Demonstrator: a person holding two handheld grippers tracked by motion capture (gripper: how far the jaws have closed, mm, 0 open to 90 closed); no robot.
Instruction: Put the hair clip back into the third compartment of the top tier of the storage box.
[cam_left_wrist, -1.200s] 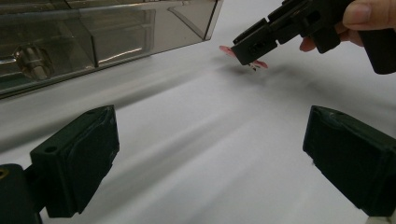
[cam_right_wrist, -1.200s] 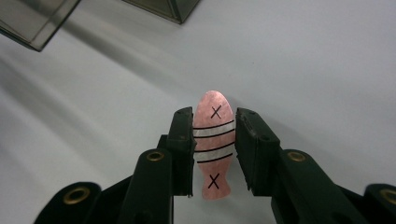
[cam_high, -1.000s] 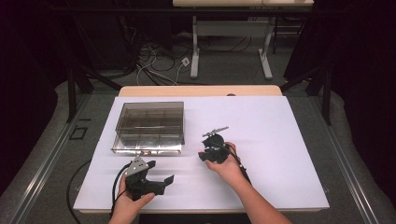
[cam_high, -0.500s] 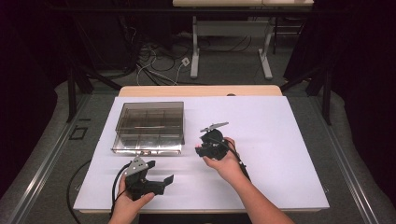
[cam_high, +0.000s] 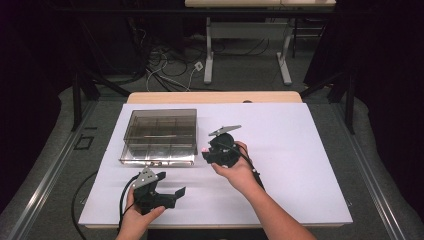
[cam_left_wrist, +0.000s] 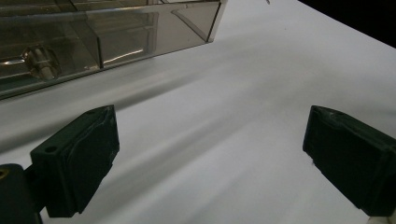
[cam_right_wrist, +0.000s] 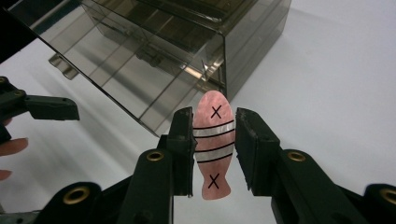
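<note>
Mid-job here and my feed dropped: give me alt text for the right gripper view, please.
The right gripper is shut on a pink fish-shaped lure, marked with silver bands and two black crosses, held above the white table. Just beyond it stands a smoky clear compartment box, lid closed. The left gripper shows at the left edge.

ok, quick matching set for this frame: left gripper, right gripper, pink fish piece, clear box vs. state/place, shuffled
Things:
1. left gripper
2. right gripper
3. pink fish piece
4. clear compartment box

States or places:
A. lid closed, at the table's left rear
B. jaws wide apart, nothing between them
C. marked with two black X's and stripes
D. jaws closed on something, beside the box's right front corner

Pairs: 1-B, 2-D, 3-C, 4-A
</note>
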